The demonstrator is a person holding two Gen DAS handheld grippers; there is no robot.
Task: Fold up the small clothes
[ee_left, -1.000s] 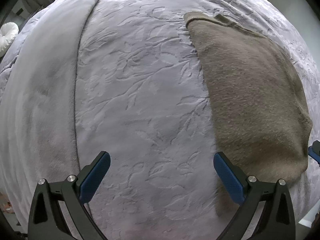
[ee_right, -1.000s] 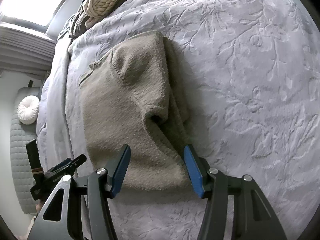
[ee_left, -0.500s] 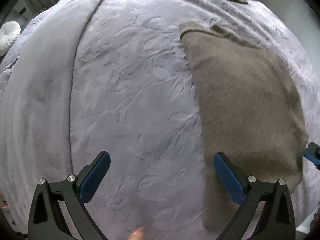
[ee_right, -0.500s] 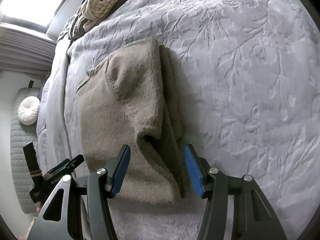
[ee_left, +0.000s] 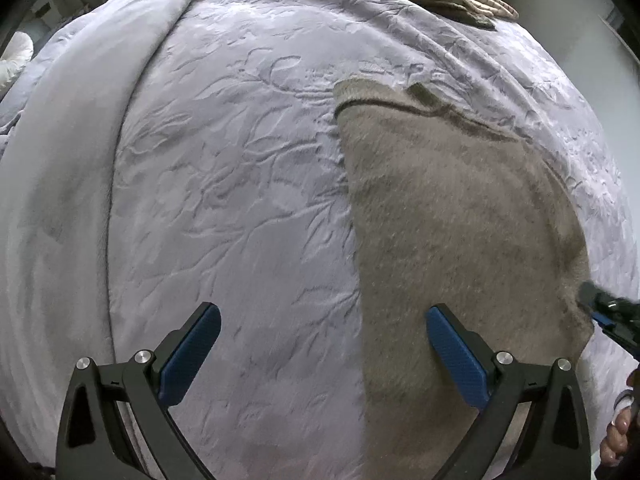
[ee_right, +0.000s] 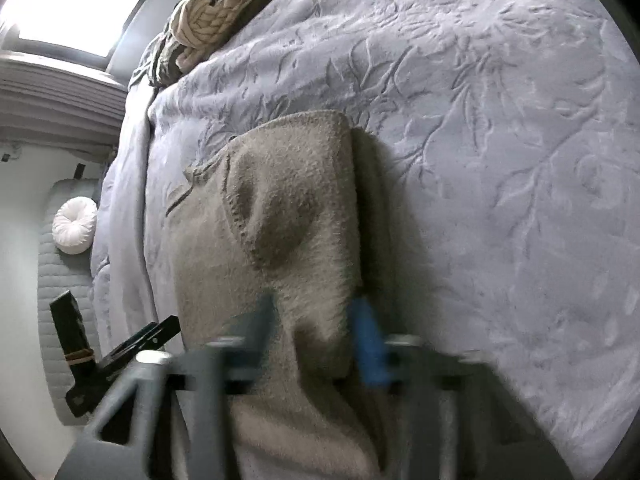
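Note:
A fuzzy taupe knit garment (ee_left: 460, 220) lies partly folded on the lilac embossed bedspread (ee_left: 240, 200). My left gripper (ee_left: 320, 348) hangs open just above the bed, its right finger over the garment's left edge and its left finger over bare bedspread. In the right wrist view the garment (ee_right: 288, 200) has a raised fold running toward me. My right gripper (ee_right: 316, 336) is motion-blurred, its jaws closing with that fold pinched between them. Its tip also pokes in at the garment's right edge (ee_left: 608, 312).
A heap of cream cable-knit clothes (ee_right: 216, 16) sits at the bed's far end. A paler blanket strip (ee_left: 60, 160) runs down the left side. A white round cushion (ee_right: 76, 220) rests on a grey headboard. A person's fingers (ee_left: 618, 436) show at lower right.
My right gripper's jaws went from wide apart to closed on the garment's near fold and moved nearer along it. My left gripper slid over, so its right finger now sits over the garment.

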